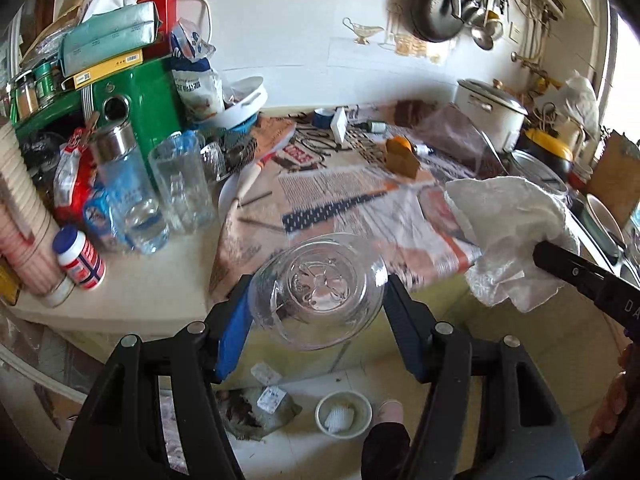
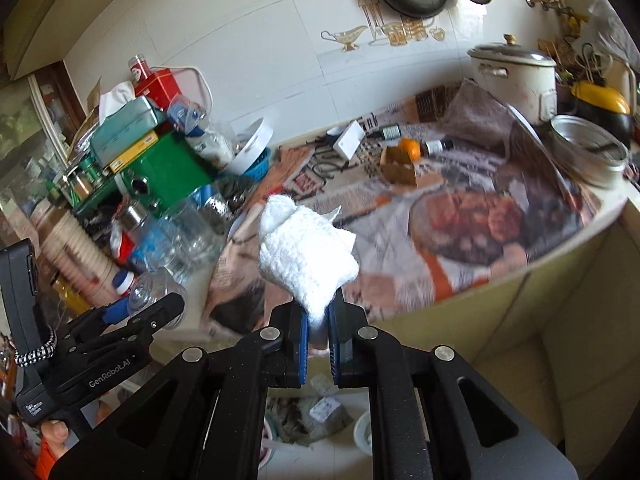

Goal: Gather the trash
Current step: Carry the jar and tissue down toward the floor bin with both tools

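Note:
My left gripper [image 1: 318, 300] is shut on a clear empty plastic bottle [image 1: 320, 290], its base facing the camera, held in front of the counter's edge. It also shows at the left of the right wrist view [image 2: 154, 290]. My right gripper [image 2: 318, 316] is shut on a crumpled white paper towel [image 2: 306, 250], held above the newspaper-covered counter [image 2: 400, 240]. In the left wrist view the towel [image 1: 508, 232] hangs at the right, to the right of the bottle.
A green box [image 1: 136, 100] with stacked packages, drinking glasses [image 1: 180, 184] and a small white jar [image 1: 80, 258] crowd the counter's left. A white pot [image 1: 490, 110], a brown carton [image 1: 402, 158] and an orange stand further back. A small bowl [image 1: 344, 414] and scraps lie on the floor below.

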